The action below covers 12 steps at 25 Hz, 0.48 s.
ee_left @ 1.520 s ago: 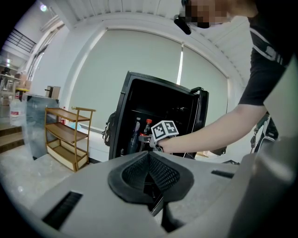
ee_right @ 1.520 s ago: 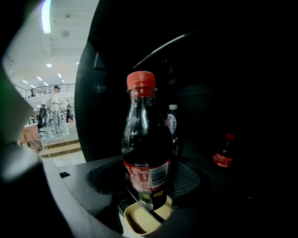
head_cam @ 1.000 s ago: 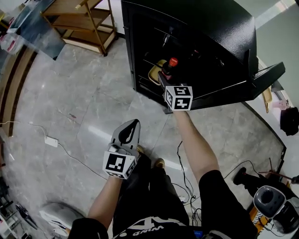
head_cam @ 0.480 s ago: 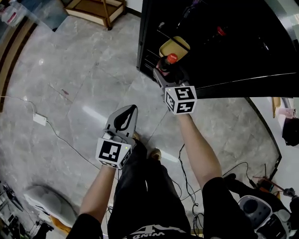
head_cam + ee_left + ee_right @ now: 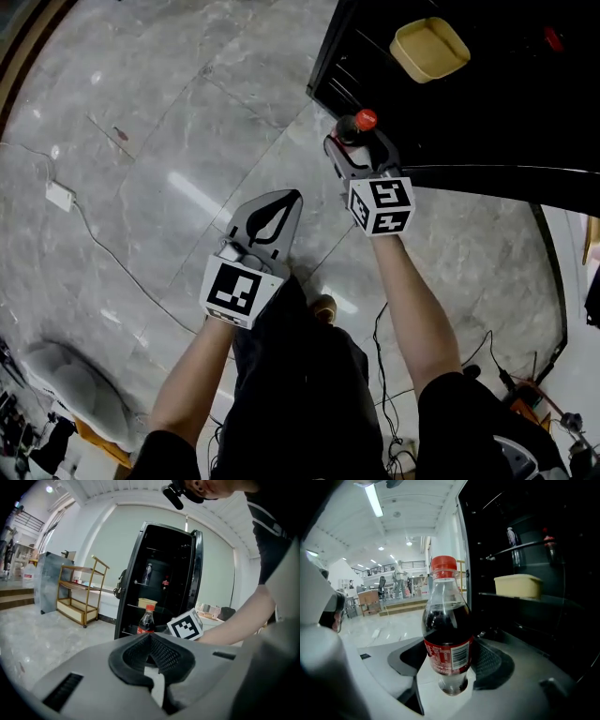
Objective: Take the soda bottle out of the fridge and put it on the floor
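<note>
Soda bottle, red cap, upright, clamped at its lower body between the 2 jaws of the right gripper, just outside the open fridge, over the floor. Yellow container sits on a shelf beyond the gripper. Left gripper: jaws together, empty, to the right gripper's left.

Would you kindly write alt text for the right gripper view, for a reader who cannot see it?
A clear plastic soda bottle with red cap, red label and dark drink stands upright, gripped by the right gripper. Right of it stands an open black fridge with a pale yellow rectangular tub on a shelf.
</note>
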Each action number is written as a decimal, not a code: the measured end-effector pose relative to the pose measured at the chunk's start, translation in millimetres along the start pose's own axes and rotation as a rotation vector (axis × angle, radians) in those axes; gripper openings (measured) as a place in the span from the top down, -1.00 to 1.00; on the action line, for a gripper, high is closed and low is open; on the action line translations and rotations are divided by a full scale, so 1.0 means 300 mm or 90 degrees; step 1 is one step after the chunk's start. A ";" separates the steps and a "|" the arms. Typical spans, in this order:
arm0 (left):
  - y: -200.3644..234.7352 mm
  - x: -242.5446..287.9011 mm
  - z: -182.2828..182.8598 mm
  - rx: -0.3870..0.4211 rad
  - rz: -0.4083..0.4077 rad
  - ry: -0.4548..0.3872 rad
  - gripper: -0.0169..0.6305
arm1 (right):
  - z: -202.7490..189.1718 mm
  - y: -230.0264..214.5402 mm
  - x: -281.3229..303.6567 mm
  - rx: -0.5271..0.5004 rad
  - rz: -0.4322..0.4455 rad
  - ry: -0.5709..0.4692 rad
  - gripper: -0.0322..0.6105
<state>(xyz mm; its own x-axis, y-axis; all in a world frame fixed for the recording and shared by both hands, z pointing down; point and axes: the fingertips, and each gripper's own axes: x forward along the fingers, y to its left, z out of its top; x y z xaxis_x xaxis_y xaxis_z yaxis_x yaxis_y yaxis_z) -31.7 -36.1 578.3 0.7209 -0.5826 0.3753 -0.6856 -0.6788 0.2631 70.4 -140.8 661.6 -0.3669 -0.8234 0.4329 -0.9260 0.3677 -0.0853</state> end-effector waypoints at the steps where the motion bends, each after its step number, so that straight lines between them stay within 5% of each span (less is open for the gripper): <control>1: 0.027 0.009 -0.049 -0.004 0.007 0.002 0.92 | -0.063 0.005 0.023 0.000 0.001 0.006 -0.07; 12: 0.176 0.178 -0.519 0.013 0.011 0.022 0.92 | -0.643 0.038 0.253 0.019 0.014 0.048 -0.07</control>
<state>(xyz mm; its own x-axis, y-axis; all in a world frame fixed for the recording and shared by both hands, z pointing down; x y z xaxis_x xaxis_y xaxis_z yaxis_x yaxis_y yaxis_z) -45.0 -33.5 750.6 0.7050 -0.5790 0.4095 -0.6952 -0.6783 0.2377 49.2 -115.7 866.5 -0.3809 -0.7796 0.4971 -0.9202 0.3723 -0.1214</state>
